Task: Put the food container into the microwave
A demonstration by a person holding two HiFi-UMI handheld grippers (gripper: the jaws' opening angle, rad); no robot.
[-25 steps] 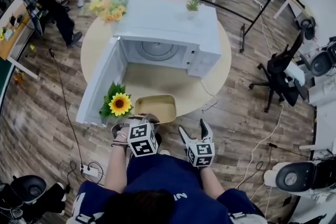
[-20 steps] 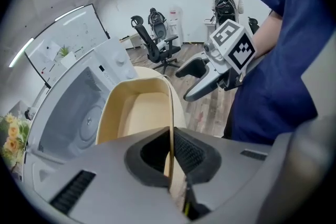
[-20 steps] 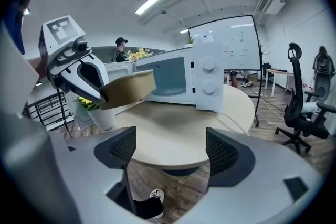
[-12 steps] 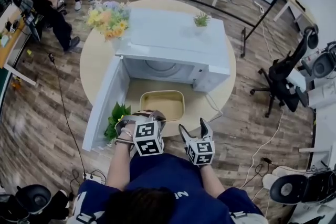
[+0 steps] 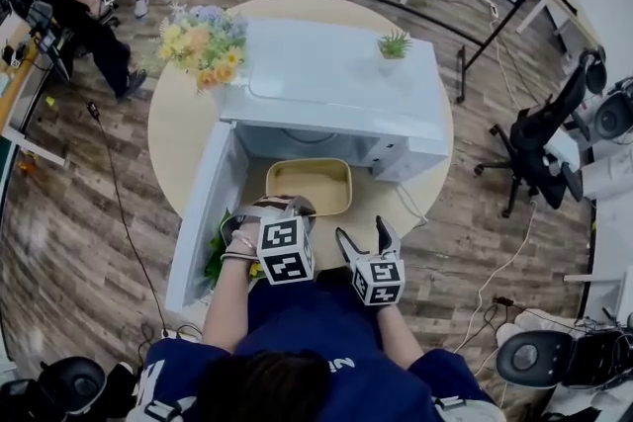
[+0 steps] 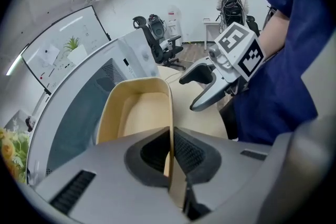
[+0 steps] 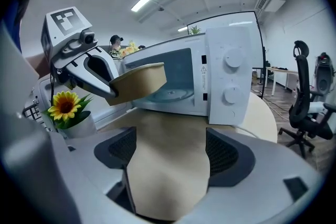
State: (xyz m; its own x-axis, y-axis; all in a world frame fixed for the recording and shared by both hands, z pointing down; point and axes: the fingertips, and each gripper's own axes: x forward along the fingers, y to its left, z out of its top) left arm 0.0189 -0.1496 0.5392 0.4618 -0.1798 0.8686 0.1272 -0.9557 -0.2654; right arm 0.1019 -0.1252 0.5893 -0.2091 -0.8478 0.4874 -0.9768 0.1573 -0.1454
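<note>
Over round table (image 5: pixel 183 128), left tool (image 5: pixel 281 206) clamps container (image 5: pixel 309 188) rim at microwave (image 5: pixel 336 79) mouth; right tool (image 5: pixel 363 235) apart.

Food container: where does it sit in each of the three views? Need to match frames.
Head view: container at centre, in front of the open microwave.
Left gripper view: container at centre, its rim pinched in the left gripper.
Right gripper view: container at upper left, held in the air.
Shared landmark: the microwave, in all three.

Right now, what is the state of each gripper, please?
Left gripper: closed on the rim of the shallow beige plastic food container.
Right gripper: open, holding nothing.
</note>
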